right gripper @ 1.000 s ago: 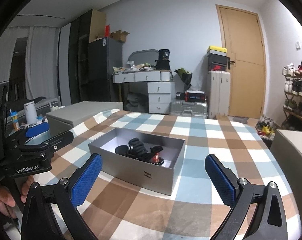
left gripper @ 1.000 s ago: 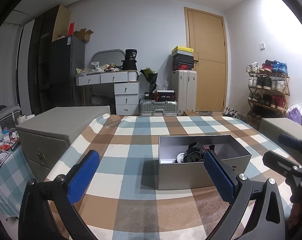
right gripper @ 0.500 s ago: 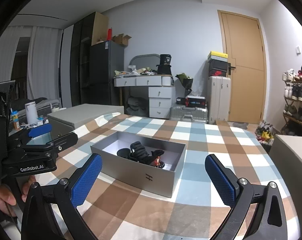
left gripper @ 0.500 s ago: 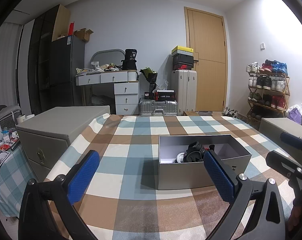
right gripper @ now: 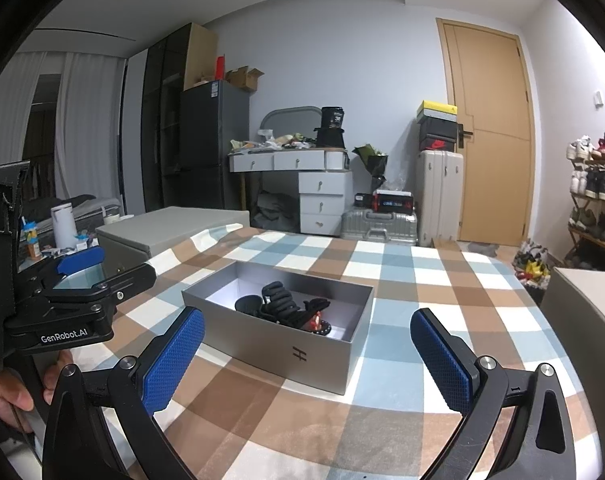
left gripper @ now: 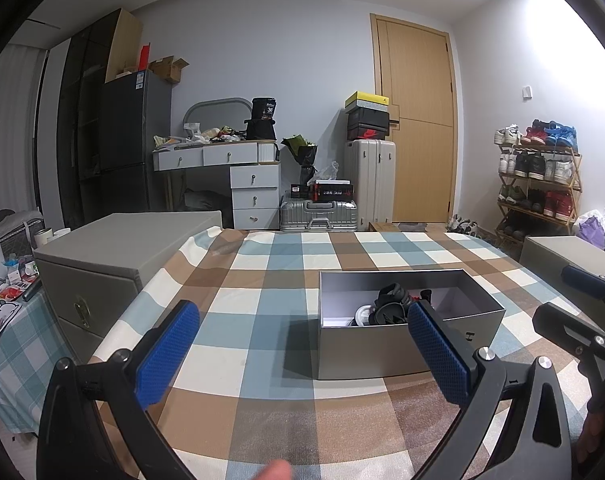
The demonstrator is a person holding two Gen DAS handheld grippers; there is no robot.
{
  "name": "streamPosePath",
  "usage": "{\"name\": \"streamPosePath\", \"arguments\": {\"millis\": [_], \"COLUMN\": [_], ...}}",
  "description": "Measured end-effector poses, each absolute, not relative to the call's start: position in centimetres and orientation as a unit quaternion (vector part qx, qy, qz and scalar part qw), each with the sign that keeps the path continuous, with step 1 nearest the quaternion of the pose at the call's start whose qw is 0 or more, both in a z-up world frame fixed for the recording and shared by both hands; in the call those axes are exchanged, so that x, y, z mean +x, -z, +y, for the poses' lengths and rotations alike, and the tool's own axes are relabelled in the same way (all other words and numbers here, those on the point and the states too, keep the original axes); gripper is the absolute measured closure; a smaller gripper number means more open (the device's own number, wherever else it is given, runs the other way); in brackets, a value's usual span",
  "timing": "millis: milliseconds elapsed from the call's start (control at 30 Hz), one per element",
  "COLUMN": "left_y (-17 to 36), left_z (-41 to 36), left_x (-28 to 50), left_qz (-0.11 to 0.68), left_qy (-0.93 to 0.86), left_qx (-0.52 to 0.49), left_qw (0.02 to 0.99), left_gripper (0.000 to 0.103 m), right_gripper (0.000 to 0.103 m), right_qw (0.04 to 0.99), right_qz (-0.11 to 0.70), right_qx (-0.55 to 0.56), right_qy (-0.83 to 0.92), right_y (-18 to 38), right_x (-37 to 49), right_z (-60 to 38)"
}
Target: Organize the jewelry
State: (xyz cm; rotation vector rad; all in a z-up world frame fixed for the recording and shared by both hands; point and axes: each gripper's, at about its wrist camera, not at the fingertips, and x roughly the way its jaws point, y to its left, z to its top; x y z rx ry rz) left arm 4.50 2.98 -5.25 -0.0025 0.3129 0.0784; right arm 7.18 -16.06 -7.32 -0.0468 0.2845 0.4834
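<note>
1. Grey card forms the open box (right gripper: 286,344), which stands on the checked cloth (right gripper: 398,280) ahead of both grippers. In it lies a heap of dark pieces (right gripper: 280,306), with a red-and-beaded one (right gripper: 317,325) at the near right of the heap and a white round piece (left gripper: 362,314) seen from the left wrist view. What each piece is I cannot tell; some look like hair claws.

2. Left gripper (left gripper: 302,356): its blue pads are spread wide with nothing between them. It hovers short of the box, which sits ahead and to its right, behind the right pad.

3. Right gripper (right gripper: 308,354): its pads also stand wide apart and empty. The box lies straight ahead and a little to its left, near but not touched.

4. Progress, as a judgement: every piece in view already lies inside the box, and none shows on the cloth around it. That fits pieces gathered in and the job near its end; it equally fits a tangled lot waiting to be sorted or lifted out. The heap is unsorted, pieces overlapping, so neither reading can be settled.
</note>
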Motion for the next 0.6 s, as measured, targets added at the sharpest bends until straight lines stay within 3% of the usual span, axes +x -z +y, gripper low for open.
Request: {"name": "streamPosePath", "arguments": {"millis": [600], "left_y": [5.33], "left_z": [2.82], "left_x": [4.96], "left_qz": [0.158], "left_qy": [-0.032], "left_qx": [0.000], "left_qw": [0.987], "left_gripper": [0.001], "right_gripper": [0.000], "right_qw": [0.961], "right_qz": [0.139], "right_qx": [-0.023], "right_qy": [-0.236], "right_y": [7.42], "right_x": [7.20], "right_z": [-15.99]}}
